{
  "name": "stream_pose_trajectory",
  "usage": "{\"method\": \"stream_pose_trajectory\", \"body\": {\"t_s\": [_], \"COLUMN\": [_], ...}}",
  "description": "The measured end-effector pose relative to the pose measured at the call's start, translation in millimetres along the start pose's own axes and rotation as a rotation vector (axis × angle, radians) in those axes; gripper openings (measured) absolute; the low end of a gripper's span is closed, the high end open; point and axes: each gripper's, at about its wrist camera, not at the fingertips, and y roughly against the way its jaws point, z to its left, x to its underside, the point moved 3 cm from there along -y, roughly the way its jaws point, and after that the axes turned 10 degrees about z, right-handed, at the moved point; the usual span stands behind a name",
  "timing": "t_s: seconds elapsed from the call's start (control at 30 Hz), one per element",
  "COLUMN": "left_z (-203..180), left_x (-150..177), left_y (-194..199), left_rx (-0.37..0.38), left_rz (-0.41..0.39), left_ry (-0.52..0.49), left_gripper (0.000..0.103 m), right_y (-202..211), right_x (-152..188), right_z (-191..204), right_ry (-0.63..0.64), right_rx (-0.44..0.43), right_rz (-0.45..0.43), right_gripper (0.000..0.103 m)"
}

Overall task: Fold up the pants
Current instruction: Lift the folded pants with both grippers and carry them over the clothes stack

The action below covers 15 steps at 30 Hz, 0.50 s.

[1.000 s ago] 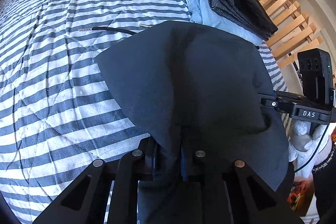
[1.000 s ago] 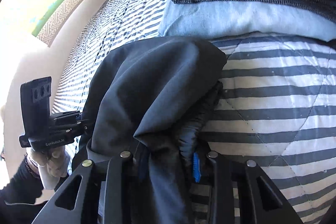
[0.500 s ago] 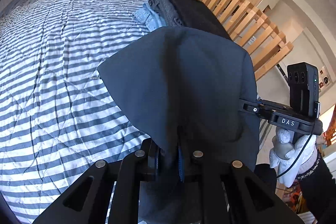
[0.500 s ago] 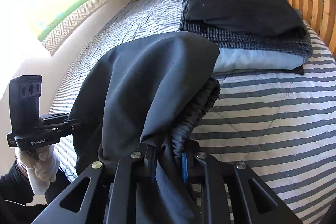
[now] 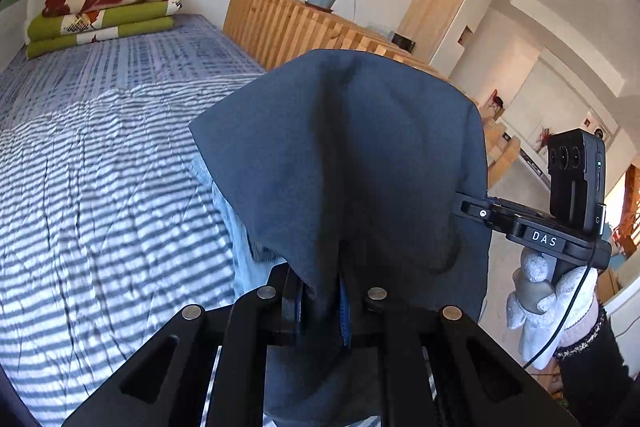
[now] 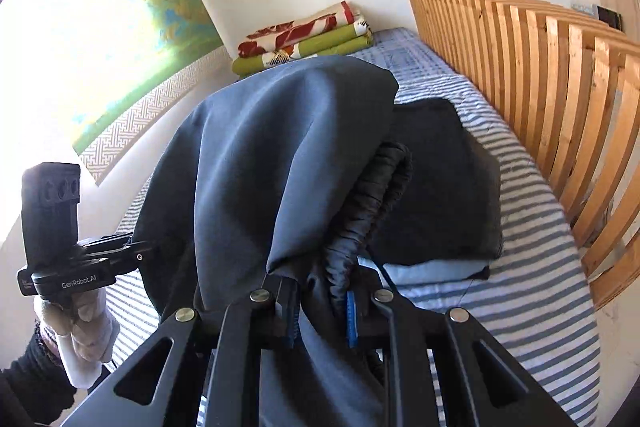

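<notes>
Left wrist: we have left hand-held gripper clamped on dark blue-grey cloth pants | right hand-held gripper clamped on gathered waistband | pants hang between both, above striped bed | long axis across, neither hand nearer

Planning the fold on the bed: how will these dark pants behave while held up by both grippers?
Likely floppy: the dark pants drape over the left hand-held gripper. The gathered waistband at the right hand-held gripper probably bunches. Seemingly light, thin cloth.
</notes>
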Motion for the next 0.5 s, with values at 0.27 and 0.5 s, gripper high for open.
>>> {"method": "stream_pose_trajectory", "body": {"t_s": [0.27, 0.5], "left_z": [13.8, 59.0], "left_x": [-128.6, -184.4], "left_y": [-71.8, -167.6], "left_rx": [-0.016, -0.025], "left_rz": [-0.008, 0.047], "left_ry": [0.002, 0.049], "left_gripper": [0.013, 0.013], "right_y": [-25.9, -77.6], "right_x": [-104.6, -151.2], "right_z": [-46.1, -105.8], "right_ry": [-0.002, -0.039], "right_rx": [0.071, 0.087], "right_rz": [-0.024, 0.018], "right_gripper": [0.016, 0.016]}}
